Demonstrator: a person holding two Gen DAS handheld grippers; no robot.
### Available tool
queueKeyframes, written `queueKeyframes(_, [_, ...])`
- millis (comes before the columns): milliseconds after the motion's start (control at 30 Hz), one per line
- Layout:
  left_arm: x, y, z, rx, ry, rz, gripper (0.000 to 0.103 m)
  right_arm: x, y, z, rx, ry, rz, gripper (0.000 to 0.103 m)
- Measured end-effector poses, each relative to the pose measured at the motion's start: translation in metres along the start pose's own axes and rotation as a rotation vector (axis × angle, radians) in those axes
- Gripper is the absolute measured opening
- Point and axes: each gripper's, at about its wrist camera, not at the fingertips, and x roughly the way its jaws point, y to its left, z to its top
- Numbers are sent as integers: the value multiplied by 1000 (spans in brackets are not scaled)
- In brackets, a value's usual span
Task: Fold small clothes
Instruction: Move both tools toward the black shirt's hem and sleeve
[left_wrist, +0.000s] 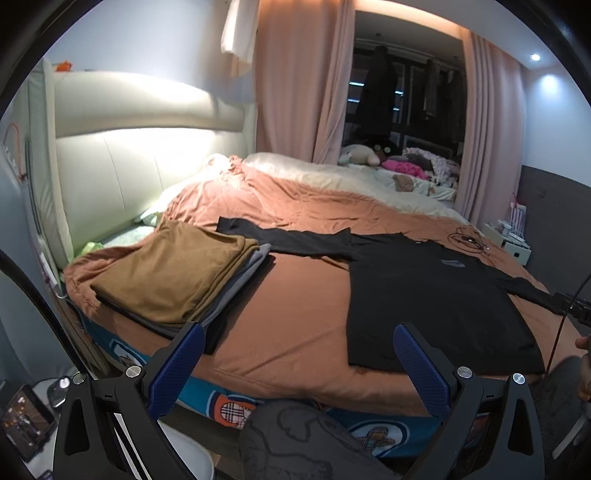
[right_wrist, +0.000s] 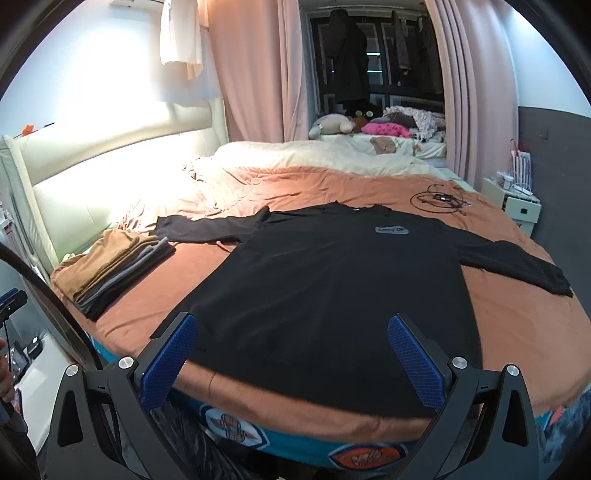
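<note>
Bed: orange-brown cover, cream bedding at the far edge.

Shirt: black, long-sleeved, spread flat near the bed's near edge, both sleeves stretched out sideways, small grey patch at the chest; I see its hem at the near edge.

Stack: folded clothes, tan piece on top, grey and black below, at the near left corner of the bed, apart from the shirt.

Cable: black coil, toward the far right edge.

Left hand-held gripper: I see it spread wide, holding nothing, above the near edge between stack and shirt.

Right hand-held gripper: spread wide, empty, over the shirt's hem.
</note>
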Motion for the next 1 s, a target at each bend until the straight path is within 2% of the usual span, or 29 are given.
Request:
queueKeyframes(233, [59, 4, 22, -9, 50, 14, 101, 54, -11, 30, 10, 33, 14, 103])
queueKeyframes(433, [106, 10, 46, -13, 86, 20, 93, 96, -10, 46, 7, 69, 25, 103])
queueKeyframes(800, [188, 20, 90, -47, 150, 18, 82, 174, -27, 81, 85, 166, 84, 77])
queueKeyframes(933, [216, 25, 106, -69, 169, 25, 81, 203, -34, 98, 115, 193, 107, 73])
queueKeyframes(1000, [233, 26, 114, -78, 186, 28, 77, 217, -37, 106, 132, 202, 124, 69])
